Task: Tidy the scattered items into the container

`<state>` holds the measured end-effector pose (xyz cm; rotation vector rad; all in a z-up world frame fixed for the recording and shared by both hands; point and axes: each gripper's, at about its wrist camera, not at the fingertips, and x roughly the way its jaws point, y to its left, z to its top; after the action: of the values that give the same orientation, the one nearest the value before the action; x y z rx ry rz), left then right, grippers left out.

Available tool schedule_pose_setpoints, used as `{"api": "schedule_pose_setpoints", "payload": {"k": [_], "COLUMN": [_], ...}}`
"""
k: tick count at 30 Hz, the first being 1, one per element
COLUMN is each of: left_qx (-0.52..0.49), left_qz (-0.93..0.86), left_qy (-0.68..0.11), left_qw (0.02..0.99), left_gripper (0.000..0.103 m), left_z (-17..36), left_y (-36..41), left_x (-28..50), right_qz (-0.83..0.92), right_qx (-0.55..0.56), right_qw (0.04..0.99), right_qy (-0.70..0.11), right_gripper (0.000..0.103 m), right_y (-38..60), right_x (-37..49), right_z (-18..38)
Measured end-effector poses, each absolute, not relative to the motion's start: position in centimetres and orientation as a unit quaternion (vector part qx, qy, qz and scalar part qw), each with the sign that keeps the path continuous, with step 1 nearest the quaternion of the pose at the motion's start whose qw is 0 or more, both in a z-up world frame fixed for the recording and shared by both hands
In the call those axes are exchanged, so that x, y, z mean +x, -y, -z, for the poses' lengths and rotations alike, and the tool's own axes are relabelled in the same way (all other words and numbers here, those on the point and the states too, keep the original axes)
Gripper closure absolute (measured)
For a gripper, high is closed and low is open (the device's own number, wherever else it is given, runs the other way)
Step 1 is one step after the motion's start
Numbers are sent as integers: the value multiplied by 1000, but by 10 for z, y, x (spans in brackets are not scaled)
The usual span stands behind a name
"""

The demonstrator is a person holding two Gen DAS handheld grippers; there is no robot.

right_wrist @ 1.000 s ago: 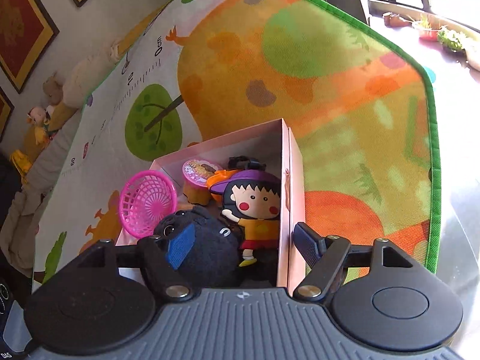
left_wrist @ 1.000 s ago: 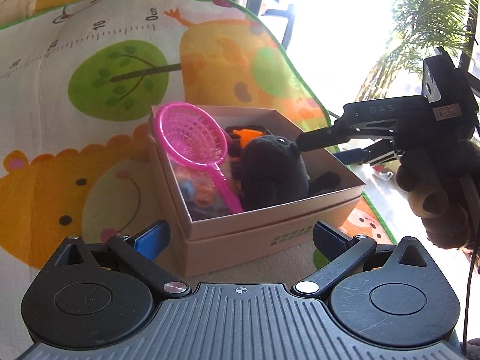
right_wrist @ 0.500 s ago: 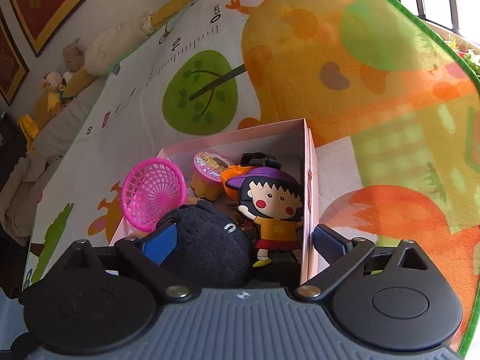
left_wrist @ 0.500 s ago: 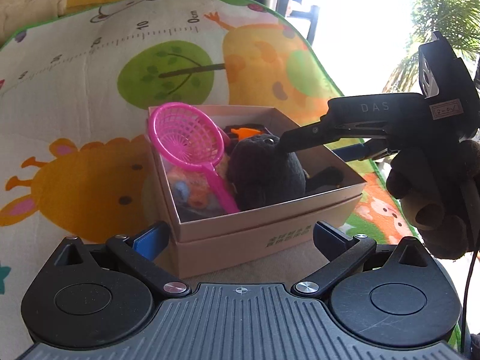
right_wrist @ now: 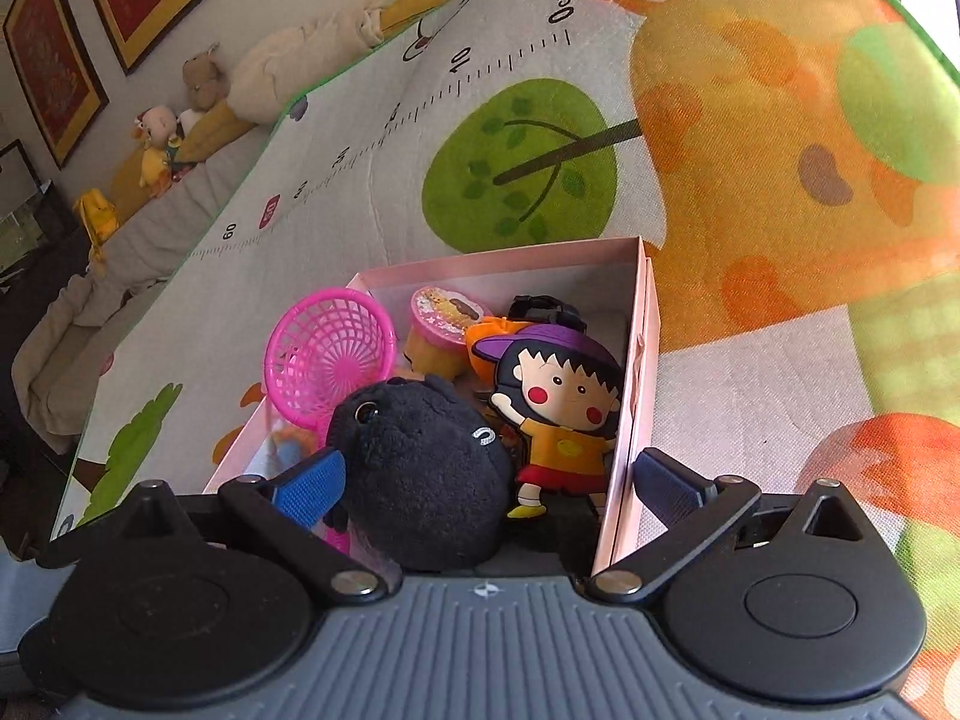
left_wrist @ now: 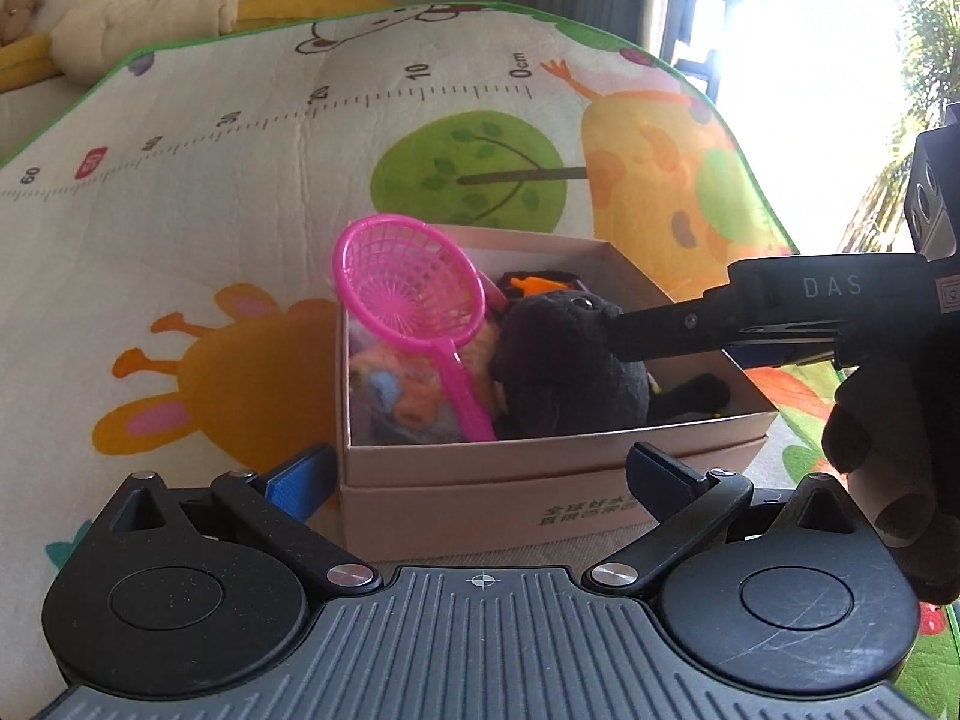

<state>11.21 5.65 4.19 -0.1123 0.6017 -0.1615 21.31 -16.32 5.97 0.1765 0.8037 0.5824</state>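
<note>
A pink cardboard box (left_wrist: 540, 459) (right_wrist: 639, 324) sits on the play mat. In it are a black plush toy (left_wrist: 564, 360) (right_wrist: 420, 468), a pink toy net (left_wrist: 414, 300) (right_wrist: 327, 354), a cartoon girl figure (right_wrist: 558, 396), a pink-lidded cup (right_wrist: 441, 330) and an orange item. My left gripper (left_wrist: 480, 474) is open and empty in front of the box's near wall. My right gripper (right_wrist: 486, 480) is open; it reaches in from the right in the left wrist view (left_wrist: 690, 330), its left finger beside the plush and its right finger outside the box wall.
The colourful play mat (left_wrist: 240, 210) spreads around the box. Plush toys (right_wrist: 180, 114) and cushions line the wall at the far left. A bright window with plants lies to the right (left_wrist: 840, 30).
Both views have swung, so more of the mat's left side shows. The right gripper has shifted further over the box, its left finger now against the plush. The box contents stay put.
</note>
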Motion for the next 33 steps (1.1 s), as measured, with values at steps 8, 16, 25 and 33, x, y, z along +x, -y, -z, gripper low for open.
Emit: {"api": "schedule_pose_setpoints", "payload": {"k": [8,16,25,33], "left_qx": [-66,-88,-97,-119], "left_qz": [78,63,63,76], "left_qy": [-281,-297,-280,-278], "left_qw": [954,949,953,950], "left_gripper": [0,0,0,0], "left_z": [-50,-36,-46,-40], "left_y": [-74,-73,-83,-88], "left_x": [102,87,70,75], "right_qz": [-271,-321,-305,-245], "right_qx": [16,-59,-77,-115], "right_qw": [909,887,867,883], "right_qy": [-317,-326,-387,-383], "right_gripper": [0,0,22,28], "right_y": [155,65,13,33], "right_x": [200,224,265,278], "right_z": [-96,-120,-86,-70]}}
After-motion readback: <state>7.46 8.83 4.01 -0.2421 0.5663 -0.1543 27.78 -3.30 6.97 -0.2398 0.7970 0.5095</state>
